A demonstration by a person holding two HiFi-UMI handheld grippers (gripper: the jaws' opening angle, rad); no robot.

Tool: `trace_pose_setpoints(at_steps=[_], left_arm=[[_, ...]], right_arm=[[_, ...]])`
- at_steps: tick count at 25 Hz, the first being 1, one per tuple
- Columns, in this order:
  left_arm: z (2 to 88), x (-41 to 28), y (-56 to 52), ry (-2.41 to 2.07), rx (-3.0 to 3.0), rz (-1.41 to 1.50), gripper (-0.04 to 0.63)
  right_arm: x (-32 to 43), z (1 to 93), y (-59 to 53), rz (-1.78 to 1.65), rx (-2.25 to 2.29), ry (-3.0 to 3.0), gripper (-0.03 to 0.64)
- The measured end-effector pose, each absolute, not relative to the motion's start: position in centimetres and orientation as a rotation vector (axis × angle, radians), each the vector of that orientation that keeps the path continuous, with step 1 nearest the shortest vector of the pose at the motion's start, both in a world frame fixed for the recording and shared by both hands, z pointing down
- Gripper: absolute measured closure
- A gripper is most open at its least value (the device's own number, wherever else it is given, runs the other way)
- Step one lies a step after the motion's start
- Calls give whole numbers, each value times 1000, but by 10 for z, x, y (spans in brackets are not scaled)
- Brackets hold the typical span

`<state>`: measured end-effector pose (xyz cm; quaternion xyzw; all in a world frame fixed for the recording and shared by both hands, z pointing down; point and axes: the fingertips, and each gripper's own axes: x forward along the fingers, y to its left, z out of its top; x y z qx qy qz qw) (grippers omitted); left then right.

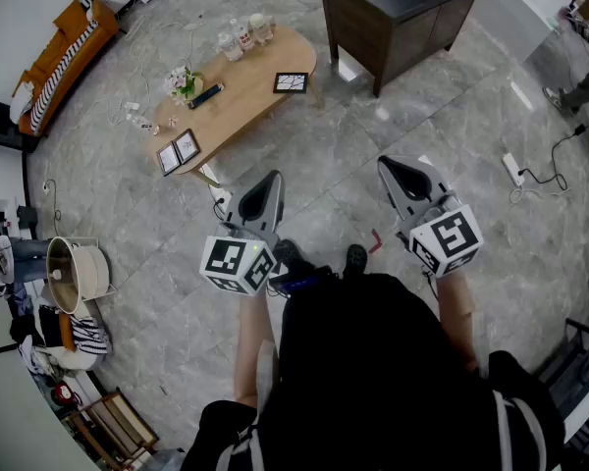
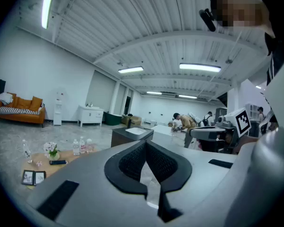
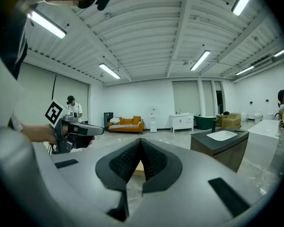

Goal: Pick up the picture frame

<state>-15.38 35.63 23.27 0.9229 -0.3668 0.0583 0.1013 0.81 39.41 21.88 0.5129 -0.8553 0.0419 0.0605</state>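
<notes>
Small black-edged picture frame point(image 1: 291, 82) with a pale sheet inside, lying flat at right end of oval wooden tabletop point(image 1: 245, 91); well apart from left gripper point(image 1: 272, 180) and right gripper point(image 1: 391, 165), both clenched, empty

You have no words, numbers or brand names to read in any of these views. The cubes point(image 1: 238, 263) on your left hand-held gripper point(image 1: 271, 183) and right hand-held gripper point(image 1: 391, 168) carry only black-and-white square markers. The labels on the bottles point(image 1: 243, 37) on the surface point(image 1: 245, 91) are too small to make out.
</notes>
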Motion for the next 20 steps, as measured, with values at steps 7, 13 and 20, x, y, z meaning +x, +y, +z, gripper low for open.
trace_pose_setpoints(at_steps=[7, 13, 20], left_arm=[[237, -142, 361, -1091, 2728, 195, 581], [238, -137, 364, -1116, 2714, 202, 581], [244, -141, 373, -1129, 2685, 212, 581]], right_arm=[[14, 224, 403, 150, 1536, -2600, 604], [24, 228, 406, 196, 1548, -2622, 604], [26, 233, 409, 247, 1573, -2651, 604]])
